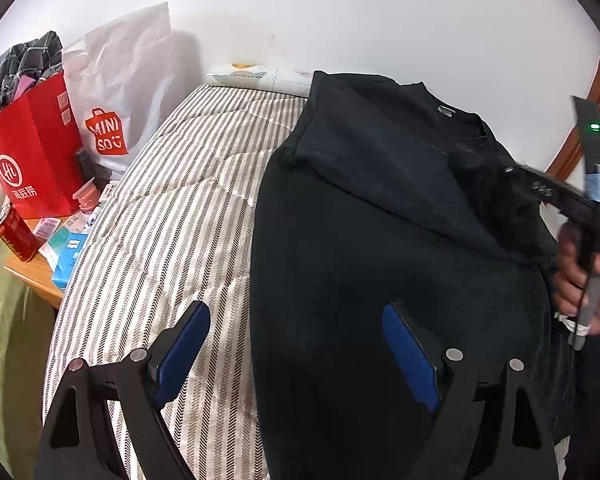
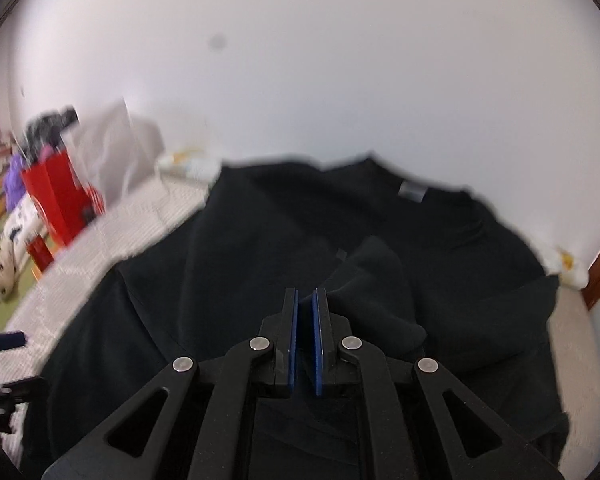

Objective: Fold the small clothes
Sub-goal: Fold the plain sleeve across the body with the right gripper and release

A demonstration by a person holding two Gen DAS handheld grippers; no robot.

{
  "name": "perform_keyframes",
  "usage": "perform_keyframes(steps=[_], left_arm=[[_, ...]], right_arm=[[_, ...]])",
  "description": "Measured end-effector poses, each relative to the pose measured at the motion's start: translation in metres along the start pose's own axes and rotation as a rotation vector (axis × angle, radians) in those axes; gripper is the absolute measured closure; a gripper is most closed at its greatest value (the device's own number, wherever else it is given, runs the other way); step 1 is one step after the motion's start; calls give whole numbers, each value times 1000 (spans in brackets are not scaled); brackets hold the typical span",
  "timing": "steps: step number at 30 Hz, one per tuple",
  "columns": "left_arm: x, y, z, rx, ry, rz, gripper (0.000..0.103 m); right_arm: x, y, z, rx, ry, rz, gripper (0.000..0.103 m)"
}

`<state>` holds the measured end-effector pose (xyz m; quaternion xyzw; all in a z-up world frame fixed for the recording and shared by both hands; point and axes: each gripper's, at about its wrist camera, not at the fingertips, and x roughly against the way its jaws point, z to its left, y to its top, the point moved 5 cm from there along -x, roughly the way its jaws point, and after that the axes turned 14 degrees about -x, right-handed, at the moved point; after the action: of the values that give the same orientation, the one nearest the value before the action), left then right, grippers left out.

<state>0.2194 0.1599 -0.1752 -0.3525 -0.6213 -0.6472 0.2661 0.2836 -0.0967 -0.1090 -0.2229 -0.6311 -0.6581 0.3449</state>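
Observation:
A black T-shirt [image 1: 380,220] lies on the striped bed [image 1: 172,208], its left sleeve side folded inward over the body. My left gripper [image 1: 296,316] is open and empty above the shirt's left edge near the hem. In the right wrist view the shirt [image 2: 280,240] fills the middle, blurred by motion. My right gripper [image 2: 306,292] is shut on a fold of the shirt's black cloth [image 2: 372,280], lifted over the body. The right gripper and the hand holding it also show in the left wrist view [image 1: 580,216], at the shirt's right side.
A red paper bag [image 1: 32,160] and a white Miniso bag [image 1: 120,92] stand left of the bed. A wooden side table [image 1: 36,272] holds a red can [image 1: 16,236] and small boxes. A white wall runs behind the bed, with a wooden door frame [image 1: 596,96] at right.

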Motion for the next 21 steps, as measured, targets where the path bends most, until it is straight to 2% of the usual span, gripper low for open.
perform_keyframes(steps=[1,3,5,6,9,11,13,19,20,21], left_arm=[[-1,0,-2,-6,0,3,16],[-2,1,-6,-13,-3,5,16],[-2,5,-15,-26,-18,-1,16],[-1,7,-19,-33,-23,-6,16],[1,17,-36,-59,-43,-20,16],[0,25,-49,-85,-49,-23,16],[0,34,-64,-116,-50,-29,16],[-7,61,-120,-192,-72,-38,16],[-8,64,-127,-202,-72,-40,16],[-10,69,-136,-213,-72,-41,16]], right_arm=[[-5,-2,-1,-14,12,31,83],[-5,-4,-6,-33,21,51,48],[8,-1,-14,-44,22,10,31],[20,0,-22,-57,29,-21,28],[51,-1,-50,-108,38,-50,27],[68,-4,-74,-152,11,-62,27],[81,-10,-104,-205,-27,-71,27],[95,-46,-189,-302,-220,-70,30],[95,-51,-198,-317,-232,-71,38],[94,-57,-212,-336,-248,-62,54]])
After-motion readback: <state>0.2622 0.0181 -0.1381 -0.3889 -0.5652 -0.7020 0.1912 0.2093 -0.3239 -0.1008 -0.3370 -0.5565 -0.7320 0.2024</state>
